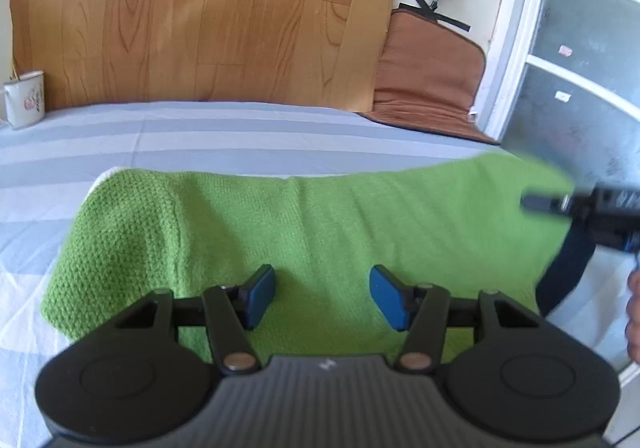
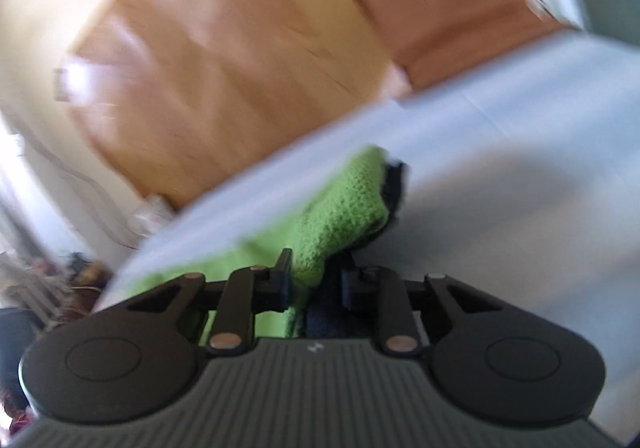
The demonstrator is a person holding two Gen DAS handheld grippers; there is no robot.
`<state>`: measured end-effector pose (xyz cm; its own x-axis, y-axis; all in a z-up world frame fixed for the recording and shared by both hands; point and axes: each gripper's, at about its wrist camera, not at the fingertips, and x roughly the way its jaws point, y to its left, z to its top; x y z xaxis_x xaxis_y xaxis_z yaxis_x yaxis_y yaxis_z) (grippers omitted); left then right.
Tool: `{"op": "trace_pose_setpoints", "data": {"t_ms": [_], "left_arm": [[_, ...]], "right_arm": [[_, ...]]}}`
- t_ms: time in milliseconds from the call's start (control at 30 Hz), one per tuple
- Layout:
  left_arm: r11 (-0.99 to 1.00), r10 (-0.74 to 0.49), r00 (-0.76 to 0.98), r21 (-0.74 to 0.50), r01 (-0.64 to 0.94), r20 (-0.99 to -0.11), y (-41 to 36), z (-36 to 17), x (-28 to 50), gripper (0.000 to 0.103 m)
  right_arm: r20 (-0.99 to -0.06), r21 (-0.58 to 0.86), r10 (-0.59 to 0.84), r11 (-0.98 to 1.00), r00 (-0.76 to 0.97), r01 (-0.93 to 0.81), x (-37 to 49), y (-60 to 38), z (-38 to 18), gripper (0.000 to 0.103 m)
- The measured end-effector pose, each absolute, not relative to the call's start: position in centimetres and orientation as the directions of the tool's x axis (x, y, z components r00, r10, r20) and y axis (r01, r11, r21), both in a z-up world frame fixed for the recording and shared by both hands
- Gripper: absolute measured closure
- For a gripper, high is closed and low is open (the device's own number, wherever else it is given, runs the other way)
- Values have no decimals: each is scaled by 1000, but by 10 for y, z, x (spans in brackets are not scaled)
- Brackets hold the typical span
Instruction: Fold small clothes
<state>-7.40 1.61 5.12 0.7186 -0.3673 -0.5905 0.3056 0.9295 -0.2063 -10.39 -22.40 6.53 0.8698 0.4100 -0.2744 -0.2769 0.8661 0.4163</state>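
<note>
A: The right wrist view is blurred; the wooden board (image 2: 224, 87) there has no sharp edges.

B: In the left view the right gripper (image 1: 536, 203) is cut by the edge, its tips smeared over the green cloth (image 1: 320, 224).

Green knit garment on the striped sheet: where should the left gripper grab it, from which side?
Judging by its pose, take the near hem of the green knit garment, coming low from the near side. The left gripper hangs open there; the right gripper already pinches the lifted right end.
</note>
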Motion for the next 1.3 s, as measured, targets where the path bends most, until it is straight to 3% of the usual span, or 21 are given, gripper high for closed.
{"op": "trace_pose_setpoints", "data": {"t_ms": [67, 167, 300, 433, 533, 600, 633, 700, 767, 900, 1067, 1300], "left_arm": [[899, -437, 693, -287, 329, -573, 29, 59, -74, 50], [866, -472, 754, -403, 297, -457, 72, 79, -84, 44], [832, -397, 857, -523, 185, -328, 150, 100, -105, 38], [850, -274, 906, -522, 72, -322, 197, 106, -128, 36], [842, -255, 908, -538, 39, -333, 212, 103, -133, 29], [844, -265, 898, -535, 40, -351, 211, 100, -131, 23], [847, -273, 892, -530, 45, -360, 208, 98, -129, 21], [850, -298, 877, -523, 64, -377, 200, 94, -120, 12], [852, -321, 860, -517, 81, -396, 190, 89, -109, 11], [857, -352, 829, -505, 99, -435, 173, 80, -86, 1], [846, -402, 751, -527, 86, -523, 166, 59, -60, 0], [752, -526, 667, -654, 75, -528, 166, 25, -46, 3]], "right_arm": [[-238, 352, 448, 867, 862, -353, -109, -199, 88, 78], [-236, 268, 527, 843, 816, -466, -105, -153, 109, 78], [-308, 161, 600, 798, 738, -581, -93, -85, 109, 78], [-425, 83, 631, 741, 648, -667, -70, -15, 78, 76], [-553, 97, 641, 685, 533, -722, -41, 21, 35, 62], [-515, 59, 673, 646, 532, -761, -48, 24, 32, 54], [-516, 51, 682, 628, 518, -776, -52, 22, 35, 45], [-492, 92, 735, 578, 467, -811, -60, 8, 45, 42], [-459, 127, 763, 564, 455, -816, -68, -8, 57, 43], [-375, 172, 751, 632, 543, -755, -79, -60, 74, 42], [-358, 308, 632, 775, 687, -552, -60, -115, 63, 35], [-413, 558, 702, 698, 579, -449, -7, -123, 18, 33]]}}
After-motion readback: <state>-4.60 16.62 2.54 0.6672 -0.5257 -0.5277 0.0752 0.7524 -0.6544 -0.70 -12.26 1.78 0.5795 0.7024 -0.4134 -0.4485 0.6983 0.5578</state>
